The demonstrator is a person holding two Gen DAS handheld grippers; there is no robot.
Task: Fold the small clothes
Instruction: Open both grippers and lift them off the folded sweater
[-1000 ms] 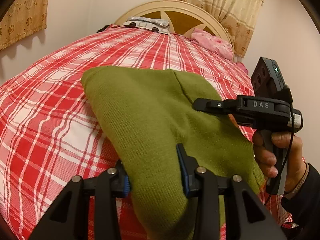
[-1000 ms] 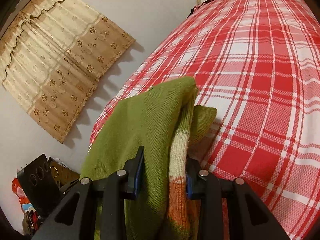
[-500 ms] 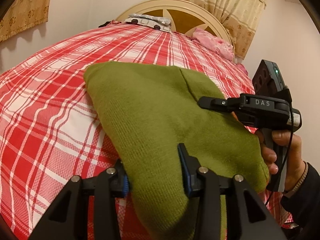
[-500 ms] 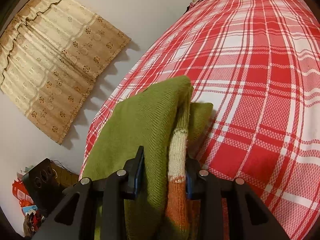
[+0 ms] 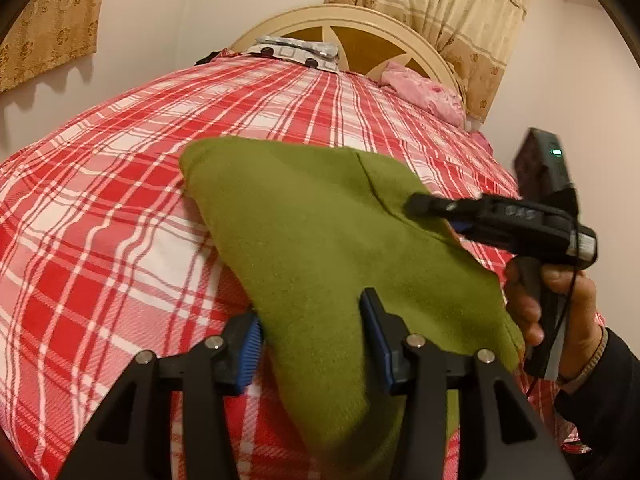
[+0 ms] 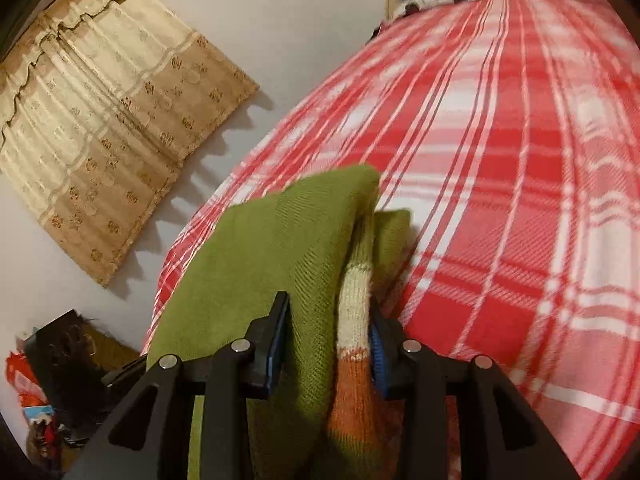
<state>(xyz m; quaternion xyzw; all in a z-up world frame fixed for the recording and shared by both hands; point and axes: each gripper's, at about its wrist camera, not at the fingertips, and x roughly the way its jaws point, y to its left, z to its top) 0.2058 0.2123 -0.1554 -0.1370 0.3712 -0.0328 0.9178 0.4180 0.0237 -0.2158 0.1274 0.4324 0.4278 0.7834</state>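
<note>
A small olive-green knitted sweater with cream and orange stripes on an inner layer is folded over and held above the red plaid bed. My left gripper is shut on its near edge. My right gripper is shut on several stacked layers at the sweater's other side; it also shows in the left wrist view, held in a hand at the right. The far corner of the sweater rests on the bed.
A cream headboard with a patterned pillow and a pink cloth stands at the far end. Curtains hang on the wall. Dark clutter sits on the floor beside the bed.
Both grippers have lifted and carried the sweater forward over the bed. The grips have not changed. The right wrist view is blurred from motion.
</note>
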